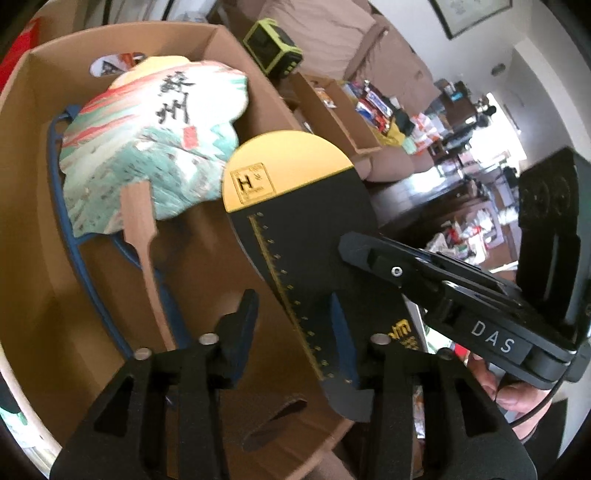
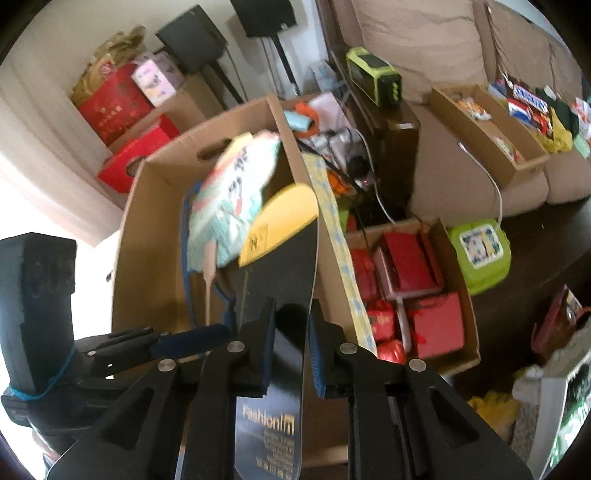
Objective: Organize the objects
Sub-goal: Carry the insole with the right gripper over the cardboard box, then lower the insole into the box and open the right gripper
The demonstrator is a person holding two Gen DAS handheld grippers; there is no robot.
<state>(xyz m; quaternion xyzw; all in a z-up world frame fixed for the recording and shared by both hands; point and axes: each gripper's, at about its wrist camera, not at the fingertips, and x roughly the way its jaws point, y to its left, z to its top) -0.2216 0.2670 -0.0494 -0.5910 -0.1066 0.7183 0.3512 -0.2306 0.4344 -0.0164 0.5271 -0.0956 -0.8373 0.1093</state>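
Cluttered living room, beige sofa (image 2: 424, 33) at rear w/ a shallow cardboard tray of snack packets (image 2: 491, 129) on its seat, and a lime-green and black box-shaped gadget (image 2: 373, 75) on a dark cabinet beside it. Front and centre: a large open brown cardboard box (image 1: 33, 206), its hand-hole visible in the far wall.

Inside the box, a scalloped paper hand fan painted in teal, red and white w/ black calligraphy (image 1: 155, 144) leans on a thin wooden handle, over a blue wire hoop (image 1: 55, 155). Just beside it, a flat black and yellow oval-ended board w/ a gold ruler scale and an "H" square (image 1: 295, 206) hangs tilted over the box opening, its yellow end uppermost, near the fan.

The right gripper (image 2: 291, 332) pinches the board's lower black part; fingers narrow, blue pads against both faces, "Fashion" lettering showing below the grip. The left gripper (image 1: 295, 325) stands partly parted, one finger at the board's face, the other off to the side; whether it touches can't be told. A person's hand (image 1: 513, 387) shows under the right tool in the left wrist view.

Right of the big box, a smaller carton of red gift packs (image 2: 413, 288) and a lime-green lidded tub (image 2: 480, 251).
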